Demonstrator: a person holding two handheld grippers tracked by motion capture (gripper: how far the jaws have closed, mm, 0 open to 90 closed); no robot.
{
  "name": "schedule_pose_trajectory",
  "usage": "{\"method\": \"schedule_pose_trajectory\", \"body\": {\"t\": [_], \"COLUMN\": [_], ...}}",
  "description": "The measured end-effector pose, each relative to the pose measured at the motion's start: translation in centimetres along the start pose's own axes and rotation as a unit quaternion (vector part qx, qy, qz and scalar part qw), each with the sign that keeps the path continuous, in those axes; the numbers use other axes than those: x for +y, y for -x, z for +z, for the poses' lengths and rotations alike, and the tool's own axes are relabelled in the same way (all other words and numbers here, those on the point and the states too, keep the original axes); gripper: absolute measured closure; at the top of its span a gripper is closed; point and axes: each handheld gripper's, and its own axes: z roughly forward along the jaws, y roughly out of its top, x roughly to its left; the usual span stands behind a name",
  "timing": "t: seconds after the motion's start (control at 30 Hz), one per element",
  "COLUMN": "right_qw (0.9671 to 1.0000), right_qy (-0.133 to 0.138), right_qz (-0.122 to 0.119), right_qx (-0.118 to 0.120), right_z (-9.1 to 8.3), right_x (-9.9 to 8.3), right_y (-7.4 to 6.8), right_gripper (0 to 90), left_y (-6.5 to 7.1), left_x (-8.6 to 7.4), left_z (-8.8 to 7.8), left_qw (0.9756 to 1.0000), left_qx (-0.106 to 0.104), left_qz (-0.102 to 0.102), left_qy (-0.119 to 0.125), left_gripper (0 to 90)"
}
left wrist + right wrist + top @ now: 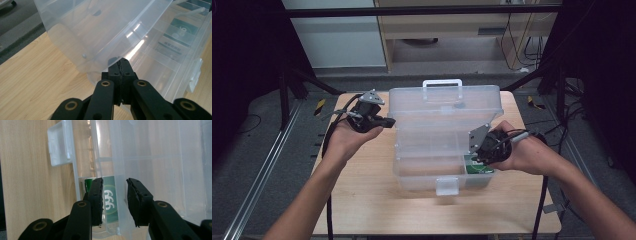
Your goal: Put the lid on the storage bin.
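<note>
The left gripper (121, 65) has its black jaws clenched together on nothing, tips just beside the left end of the clear plastic toolbox (445, 145), under the curved edge of its raised lid (100, 30). The right gripper (114, 195) has its jaws released, straddling the toolbox's right wall above a green printed packet (110, 198) lying inside. Both forearms reach forward over the light wooden desk (362, 200), hands flanking the toolbox.
</note>
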Motion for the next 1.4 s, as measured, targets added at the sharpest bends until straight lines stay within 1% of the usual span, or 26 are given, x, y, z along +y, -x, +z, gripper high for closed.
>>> {"method": "schedule_pose_trajectory", "body": {"t": [0.03, 0.1, 0.17, 0.2, 0.23, 0.4, 0.43, 0.5, 0.53, 0.6, 0.63, 0.7, 0.73, 0.77, 0.8, 0.83, 0.9, 0.97, 1.0, 1.07, 1.17, 1.27, 1.3, 1.33, 1.37, 1.4], "right_qw": [1.0000, 0.9999, 0.9995, 0.9995, 0.9993, 0.9980, 0.9975, 0.9966, 0.9960, 0.9958, 0.9949, 0.9940, 0.9940, 0.9929, 0.9929, 0.9913, 0.9908, 0.9884, 0.9884, 0.9870, 0.9852, 0.9839, 0.9841, 0.9837, 0.9833, 0.9826], "right_qy": [0.007, 0.010, 0.021, 0.021, 0.023, 0.026, 0.028, 0.030, 0.029, 0.029, 0.026, 0.026, 0.026, 0.024, 0.024, 0.021, 0.019, 0.015, 0.015, 0.013, 0.014, 0.015, 0.014, 0.013, 0.013, 0.013], "right_qz": [0.004, 0.007, 0.018, 0.018, 0.024, 0.048, 0.052, 0.063, 0.070, 0.073, 0.081, 0.090, 0.090, 0.100, 0.100, 0.115, 0.118, 0.134, 0.134, 0.145, 0.154, 0.161, 0.161, 0.162, 0.165, 0.169], "right_qx": [-0.004, -0.006, -0.014, -0.014, -0.016, -0.031, -0.039, -0.043, -0.048, -0.048, -0.054, -0.057, -0.057, -0.060, -0.060, -0.061, -0.063, -0.068, -0.068, -0.067, -0.073, -0.076, -0.074, -0.076, -0.076, -0.076], "right_z": [-0.3, -0.4, -1.0, -1.0, -1.1, -1.7, -1.8, -1.9, -2.1, -2.1, -2.3, -2.4, -2.4, -2.4, -2.4, -2.2, -2.0, -1.6, -1.6, -1.2, -0.9, -0.8, -0.8, -0.7, -0.7, -0.6], "right_x": [-0.2, -0.3, -0.9, -0.9, -1.1, -3.0, -3.5, -4.2, -5.0, -5.2, -6.0, -6.7, -6.7, -7.3, -7.3, -8.0, -8.3, -9.0, -9.0, -9.3, -10.0, -10.4, -10.5, -10.7, -10.8, -11.0], "right_y": [-0.1, -0.1, -0.3, -0.3, -0.4, -0.8, -1.0, -1.2, -1.3, -1.4, -1.5, -1.5, -1.5, -1.5, -1.5, -1.5, -1.5, -1.4, -1.4, -1.3, -1.1, -1.1, -1.1, -1.1, -1.2, -1.2], "right_gripper": [64.1, 63.1, 58.7, 58.7, 56.6, 47.9, 45.5, 43.0, 40.3, 39.2, 36.0, 33.8, 33.8, 29.5, 29.5, 26.2, 24.5, 21.0, 21.0, 19.9, 19.9, 19.9, 19.9, 19.9, 19.9, 19.9], "left_y": [0.1, 0.3, 0.5, 0.6, 0.8, 1.4, 1.5, 1.7, 1.8, 2.0, 2.2, 2.4, 2.4, 2.6, 2.6, 2.7, 2.7, 2.8, 2.9, 3.0, 3.2, 3.3, 3.3, 3.3, 3.4, 3.4], "left_x": [-0.2, -0.3, -0.5, -0.6, -0.7, -1.2, -1.3, -1.5, -1.7, -1.9, -2.2, -2.4, -2.4, -2.7, -2.7, -2.8, -2.9, -3.0, -3.1, -3.2, -3.5, -3.7, -3.7, -3.8, -4.0, -4.1], "left_z": [0.0, 0.1, 0.2, 0.2, 0.3, 0.2, 0.2, 0.2, 0.2, 0.2, 0.3, 0.3, 0.3, 0.3, 0.3, 0.3, 0.4, 0.4, 0.4, 0.4, 0.4, 0.4, 0.4, 0.4, 0.4, 0.3], "left_qw": [1.0000, 1.0000, 1.0000, 1.0000, 1.0000, 0.9999, 0.9999, 0.9999, 0.9999, 0.9999, 0.9998, 0.9998, 0.9998, 0.9998, 0.9998, 0.9997, 0.9997, 0.9996, 0.9996, 0.9995, 0.9994, 0.9993, 0.9993, 0.9991, 0.9992, 0.9991], "left_qx": [-0.002, -0.003, -0.005, -0.006, -0.006, -0.012, -0.013, -0.013, -0.013, -0.015, -0.016, -0.018, -0.018, -0.020, -0.020, -0.022, -0.022, -0.024, -0.023, -0.026, -0.028, -0.029, -0.030, -0.031, -0.031, -0.031], "left_qz": [0.001, 0.000, 0.002, 0.004, 0.002, 0.006, 0.006, 0.008, 0.007, 0.007, 0.008, 0.009, 0.009, 0.008, 0.008, 0.011, 0.010, 0.011, 0.011, 0.013, 0.014, 0.015, 0.014, 0.017, 0.014, 0.016], "left_qy": [0.000, 0.001, -0.002, -0.003, -0.001, -0.002, 0.000, -0.004, -0.002, -0.002, -0.002, -0.003, -0.003, -0.003, -0.003, -0.006, -0.006, -0.008, -0.009, -0.013, -0.017, -0.020, -0.019, -0.023, -0.020, -0.023], "left_gripper": [89.7, 89.8, 89.7, 89.7, 89.7, 89.7, 89.7, 89.7, 89.7, 89.7, 89.7, 89.7, 89.7, 89.7, 89.7, 89.7, 89.7, 89.7, 89.7, 89.7, 89.7, 89.7, 89.7, 89.7, 89.7, 89.7]}}
